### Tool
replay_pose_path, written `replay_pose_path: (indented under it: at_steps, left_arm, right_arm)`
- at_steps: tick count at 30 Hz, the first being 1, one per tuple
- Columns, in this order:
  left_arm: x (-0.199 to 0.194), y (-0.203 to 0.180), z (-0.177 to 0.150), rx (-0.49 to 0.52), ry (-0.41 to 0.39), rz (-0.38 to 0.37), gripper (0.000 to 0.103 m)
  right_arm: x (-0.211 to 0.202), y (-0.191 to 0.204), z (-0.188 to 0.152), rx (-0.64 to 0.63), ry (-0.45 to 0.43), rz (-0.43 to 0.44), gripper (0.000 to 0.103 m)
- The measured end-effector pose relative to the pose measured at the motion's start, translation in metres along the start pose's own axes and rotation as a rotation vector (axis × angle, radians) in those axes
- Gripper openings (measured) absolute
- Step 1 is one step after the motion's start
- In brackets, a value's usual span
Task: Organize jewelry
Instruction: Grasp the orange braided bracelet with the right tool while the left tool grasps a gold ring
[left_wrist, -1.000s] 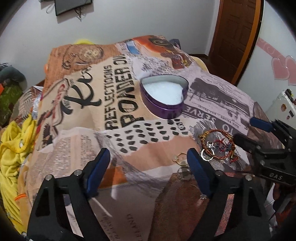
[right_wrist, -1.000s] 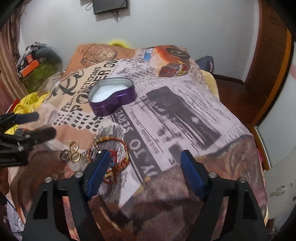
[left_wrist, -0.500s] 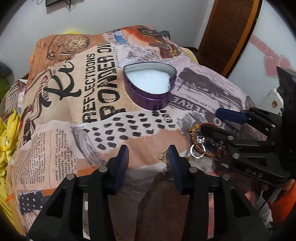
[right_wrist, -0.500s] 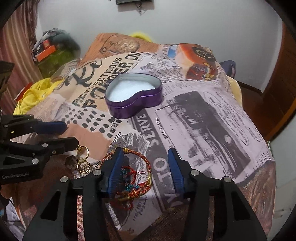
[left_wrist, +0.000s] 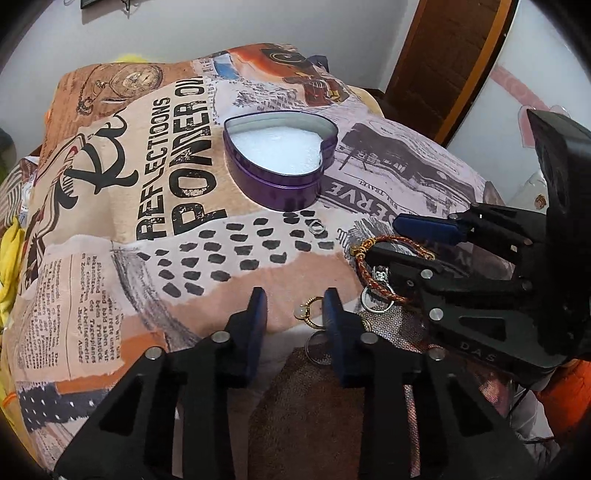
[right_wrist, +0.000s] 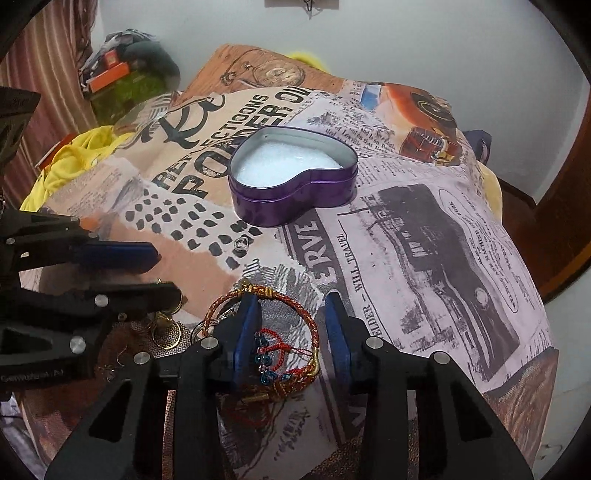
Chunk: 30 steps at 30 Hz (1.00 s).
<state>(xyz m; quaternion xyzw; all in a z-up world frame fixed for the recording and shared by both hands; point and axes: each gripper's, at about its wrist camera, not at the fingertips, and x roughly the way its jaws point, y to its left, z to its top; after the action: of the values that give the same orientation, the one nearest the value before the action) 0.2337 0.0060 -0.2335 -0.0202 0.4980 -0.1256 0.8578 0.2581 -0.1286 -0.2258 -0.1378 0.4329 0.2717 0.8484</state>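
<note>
Purple heart tin (right_wrist: 293, 177) sits at twelve o'clock on the bed (right_wrist: 424, 236), point toward me. Only my right view shows the braided bracelet's (right_wrist: 312, 325) red tassel between my right fingers (right_wrist: 245, 332), closing, not clamped. Left fingers (left_wrist: 334, 317) closing beside a gold ring (left_wrist: 309, 312).

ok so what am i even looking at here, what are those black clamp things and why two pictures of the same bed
They are two hand-held grippers that a person works, one per hand, each with a camera looking along its blue-padded fingers. One picture is from the left gripper, the other from the right gripper, so each also sees the other from the side. On the printed blanket sits an open purple heart-shaped tin with white padding. Nearer lie a braided bracelet, gold rings and a small silver ring. Both grippers' jaws have just been closing, the left around a gold ring, the right around the bracelet. Neither looks gripped yet.
</note>
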Motion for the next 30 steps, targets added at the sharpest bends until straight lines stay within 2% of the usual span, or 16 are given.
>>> replay_pose_path:
  at_steps: [3,4,7,11,19,27,30]
  left_arm:
    - [0.000,0.003,-0.001,-0.013,-0.001,-0.009,0.016]
    - [0.000,0.003,-0.001,-0.015,0.000,-0.010,0.012]
    - [0.000,0.003,-0.002,-0.016,-0.005,-0.011,0.007]
    - [-0.003,0.003,-0.004,-0.015,-0.015,-0.009,0.007]
    - [-0.017,0.013,-0.003,-0.056,-0.046,-0.008,0.007]
    - [-0.045,0.015,-0.004,-0.059,-0.103,0.014,0.007]
    - [-0.054,0.015,-0.007,-0.058,-0.117,0.019,0.007]
  right_arm:
    - [0.000,0.001,0.000,-0.010,0.001,0.013,0.030]
    - [0.001,0.001,0.000,-0.012,0.003,0.021,0.025]
    - [0.002,0.002,0.002,-0.019,0.005,0.018,0.009]
    - [0.000,0.003,0.003,0.000,0.002,0.013,0.004]
    - [-0.026,-0.005,0.005,0.059,-0.042,0.008,0.004]
    - [-0.053,-0.003,0.009,0.050,-0.091,-0.035,0.004]
    - [-0.052,-0.003,0.011,0.038,-0.076,-0.022,0.004]
